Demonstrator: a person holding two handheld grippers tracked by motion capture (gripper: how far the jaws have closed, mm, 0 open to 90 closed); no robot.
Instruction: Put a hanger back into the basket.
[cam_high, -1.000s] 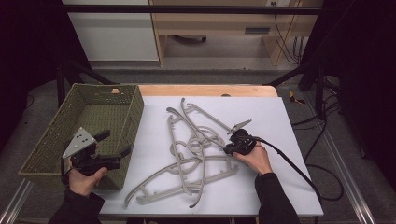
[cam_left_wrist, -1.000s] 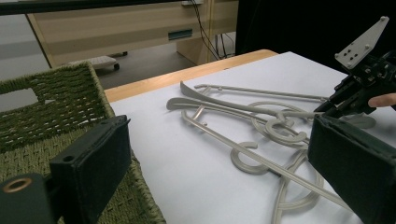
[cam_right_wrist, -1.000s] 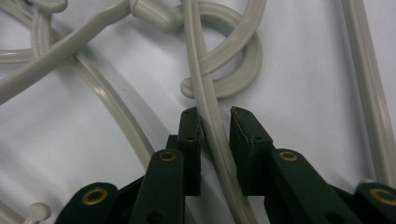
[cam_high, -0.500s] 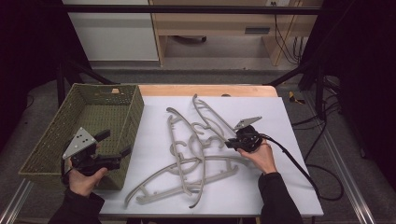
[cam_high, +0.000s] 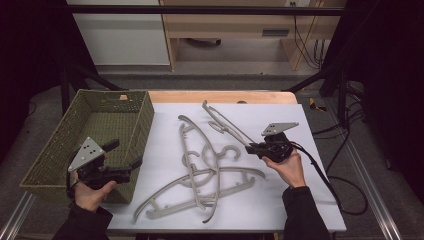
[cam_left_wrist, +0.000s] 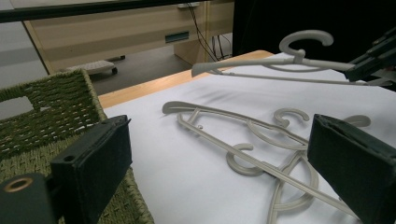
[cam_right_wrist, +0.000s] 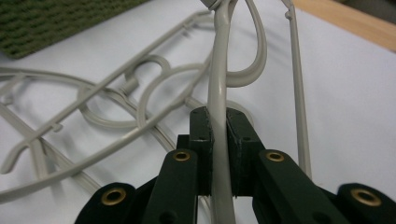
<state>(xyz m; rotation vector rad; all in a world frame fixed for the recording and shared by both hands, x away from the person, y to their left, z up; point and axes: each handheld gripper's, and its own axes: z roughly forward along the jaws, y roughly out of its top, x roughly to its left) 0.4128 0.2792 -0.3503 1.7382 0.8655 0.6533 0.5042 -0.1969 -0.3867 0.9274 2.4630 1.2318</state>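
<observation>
My right gripper (cam_high: 251, 148) is shut on the arm of a beige plastic hanger (cam_high: 223, 123) and holds it raised above the white table (cam_high: 165, 125), its free end slanting toward the far side. In the right gripper view both pads pinch that hanger (cam_right_wrist: 219, 70) at my right gripper (cam_right_wrist: 218, 119). More beige hangers (cam_high: 197, 175) lie tangled on the table below. My left gripper (cam_high: 123, 155) stands open with nothing between its jaws, by the near right corner of the green woven basket (cam_high: 60, 150). From the left gripper view the lifted hanger (cam_left_wrist: 280, 63) hangs beyond my left gripper (cam_left_wrist: 219, 149).
The basket holds nothing that I can see and stands at the table's left end. A wooden strip (cam_high: 220, 96) runs along the table's far edge. A black cable (cam_high: 325, 175) trails from the right gripper over the table's right side.
The right gripper has risen and drawn to the right with the hanger, lifting it off the pile. The left gripper has stayed where it was.
</observation>
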